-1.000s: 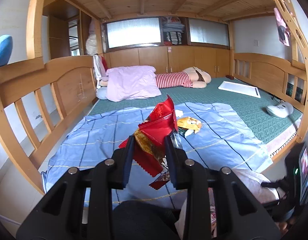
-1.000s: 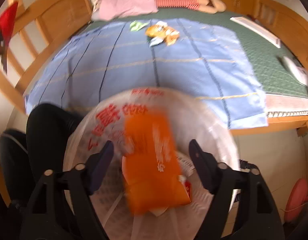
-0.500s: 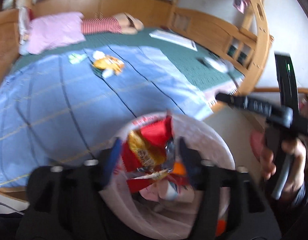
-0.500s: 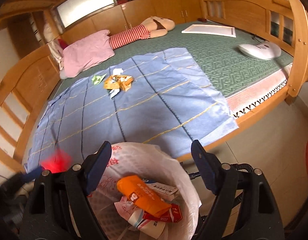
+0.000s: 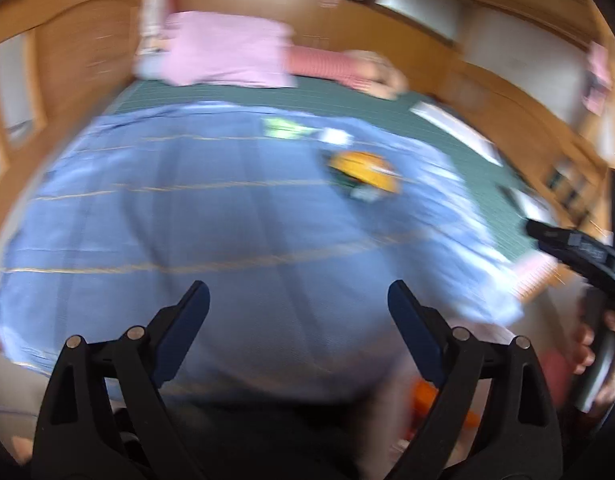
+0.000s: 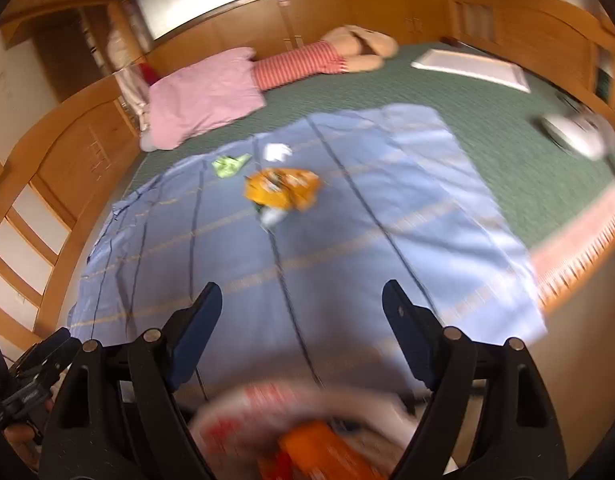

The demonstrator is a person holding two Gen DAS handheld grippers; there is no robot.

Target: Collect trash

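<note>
Trash: yellow snack wrapper [image 6: 283,194], green scrap [image 6: 229,165] + white scrap [image 6: 277,152] lie mid blue sheet [image 6: 347,240]. Trash bag [image 6: 291,432] below R gripper [image 6: 297,318], blurred. L gripper [image 5: 297,316] jaws opening, nothing between. R jaws wide, empty.

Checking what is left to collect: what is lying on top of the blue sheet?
On the blue sheet: a yellow-orange wrapper, a green scrap and a white scrap. The wrapper partly covers a small whitish piece; anything else beneath is hidden.
</note>
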